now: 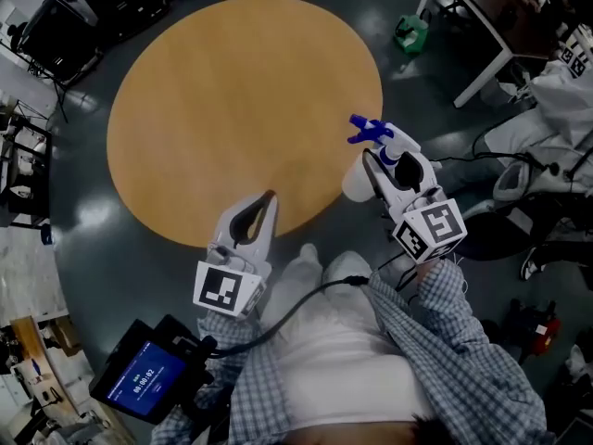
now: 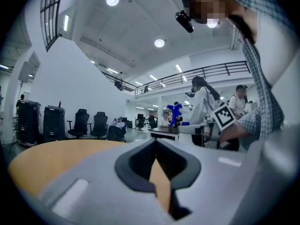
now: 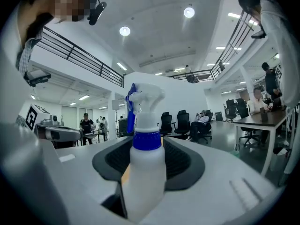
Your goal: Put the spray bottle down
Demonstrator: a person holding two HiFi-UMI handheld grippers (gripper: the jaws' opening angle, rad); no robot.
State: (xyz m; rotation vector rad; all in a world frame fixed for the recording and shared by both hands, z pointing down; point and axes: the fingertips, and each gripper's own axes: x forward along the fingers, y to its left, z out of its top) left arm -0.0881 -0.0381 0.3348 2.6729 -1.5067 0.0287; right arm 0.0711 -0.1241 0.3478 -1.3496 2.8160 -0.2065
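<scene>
A white spray bottle (image 1: 358, 180) with a blue collar and blue trigger stands upright between the jaws of my right gripper (image 1: 387, 160), which is shut on its body. It hangs over the floor just off the right edge of the round wooden table (image 1: 241, 100). In the right gripper view the spray bottle (image 3: 147, 172) fills the middle, with my right gripper (image 3: 147, 146) closed around it. My left gripper (image 1: 268, 197) is level at the table's near edge, shut with nothing in it. In the left gripper view my left gripper (image 2: 157, 143) has its tips together, and the spray bottle (image 2: 175, 114) shows to the right.
A white desk (image 1: 482, 54) stands at the back right, a green object (image 1: 410, 33) on the floor beside it. Black equipment (image 1: 56, 35) sits at the back left. A tablet screen (image 1: 148, 378) hangs at my lower left. Cables and a seated person (image 1: 556, 109) are at the right.
</scene>
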